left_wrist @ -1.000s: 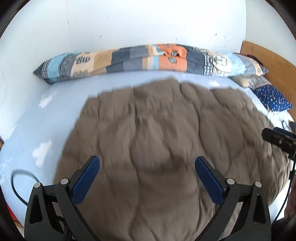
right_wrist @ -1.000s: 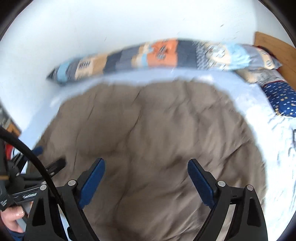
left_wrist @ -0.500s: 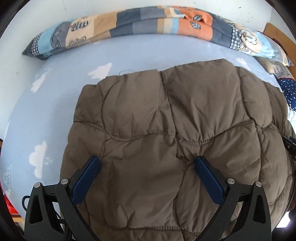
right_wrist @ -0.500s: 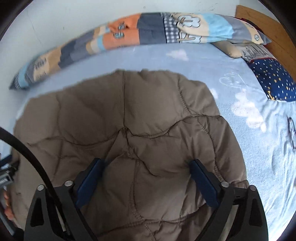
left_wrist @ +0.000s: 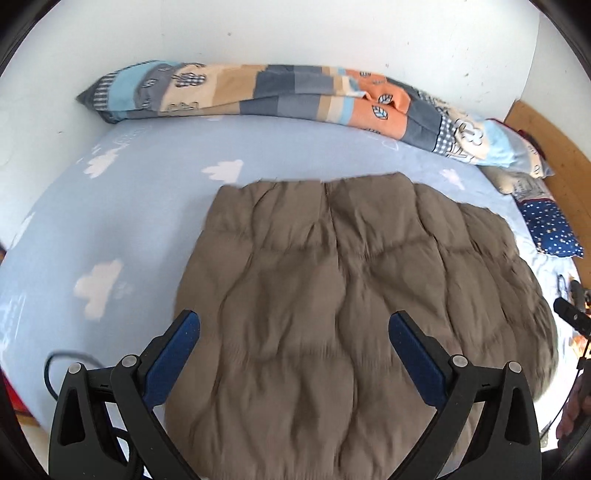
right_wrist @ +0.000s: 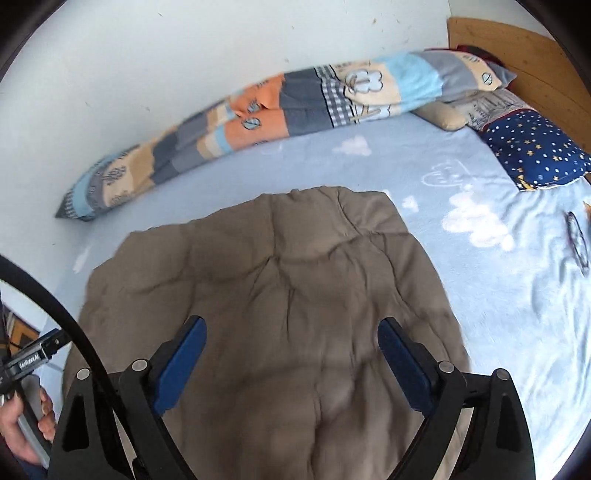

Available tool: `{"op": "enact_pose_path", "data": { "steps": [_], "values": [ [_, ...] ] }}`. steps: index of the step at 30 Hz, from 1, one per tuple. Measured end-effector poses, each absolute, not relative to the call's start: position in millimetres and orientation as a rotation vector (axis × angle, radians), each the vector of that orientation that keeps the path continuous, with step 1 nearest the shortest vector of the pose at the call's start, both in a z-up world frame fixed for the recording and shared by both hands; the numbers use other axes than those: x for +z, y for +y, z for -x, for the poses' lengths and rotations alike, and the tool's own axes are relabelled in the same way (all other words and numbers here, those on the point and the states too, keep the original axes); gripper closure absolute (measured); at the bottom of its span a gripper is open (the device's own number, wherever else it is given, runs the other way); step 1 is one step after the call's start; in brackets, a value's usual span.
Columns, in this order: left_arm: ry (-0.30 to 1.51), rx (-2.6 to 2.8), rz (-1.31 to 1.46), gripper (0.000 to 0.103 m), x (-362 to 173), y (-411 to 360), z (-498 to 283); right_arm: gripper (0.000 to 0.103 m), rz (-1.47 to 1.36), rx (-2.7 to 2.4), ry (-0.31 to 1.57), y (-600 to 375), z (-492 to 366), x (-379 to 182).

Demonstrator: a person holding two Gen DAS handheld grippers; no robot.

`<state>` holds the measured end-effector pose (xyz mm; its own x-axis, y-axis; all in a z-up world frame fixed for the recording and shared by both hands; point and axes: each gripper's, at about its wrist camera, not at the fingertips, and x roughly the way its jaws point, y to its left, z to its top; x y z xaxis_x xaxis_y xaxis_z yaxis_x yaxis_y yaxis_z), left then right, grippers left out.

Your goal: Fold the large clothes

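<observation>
Brown quilted jacket (left_wrist: pixel 354 306) flat on bed sheet (left_wrist: pixel 122 229), beneath wide-spread, empty jaws of both grippers

- patchwork bolster pillow (left_wrist: pixel 295 92) along the white wall (left_wrist: pixel 295 33), far edge of bed
- light blue cloud-print sheet (left_wrist: pixel 110 229)
- navy star-print pillow (right_wrist: pixel 535 151) by wooden headboard (right_wrist: pixel 517 48)
- beige printed pillow (right_wrist: pixel 454 114) just beside it
- black cable (left_wrist: pixel 55 363) near the bed's edge

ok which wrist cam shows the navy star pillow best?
Right wrist view. The navy star pillow lies whole on the blue sheet, stars and dots readable, beside the wooden headboard. In the left wrist view it sits small at the fisheye edge, squashed and partly blurred.
</observation>
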<state>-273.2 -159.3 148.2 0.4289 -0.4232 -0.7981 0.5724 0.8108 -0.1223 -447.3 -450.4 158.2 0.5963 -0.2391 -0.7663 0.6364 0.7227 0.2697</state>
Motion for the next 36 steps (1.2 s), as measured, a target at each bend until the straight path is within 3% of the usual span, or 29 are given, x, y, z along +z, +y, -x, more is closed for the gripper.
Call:
{"op": "enact_pose_path", "data": {
  "steps": [10,20,25,36],
  "values": [
    [0.937,-0.515,-0.212,0.000,114.8,-105.5,343.1,0.012,-0.509,-0.519,0.815,-373.7,525.9,139.3],
    [0.861,-0.484,-0.195,0.000,79.5,-118.6,349.1,0.012,-0.466,-0.550,0.890,-363.7,511.4,109.8],
    [0.850,-0.495,-0.211,0.000,67.1,-117.4,346.7,0.000,-0.420,-0.557,0.976,-362.7,491.4,96.7],
    [0.843,-0.492,-0.223,0.000,59.2,-123.7,343.5,0.000,-0.437,-0.583,0.991,-371.6,476.7,69.3]
  ]
}}
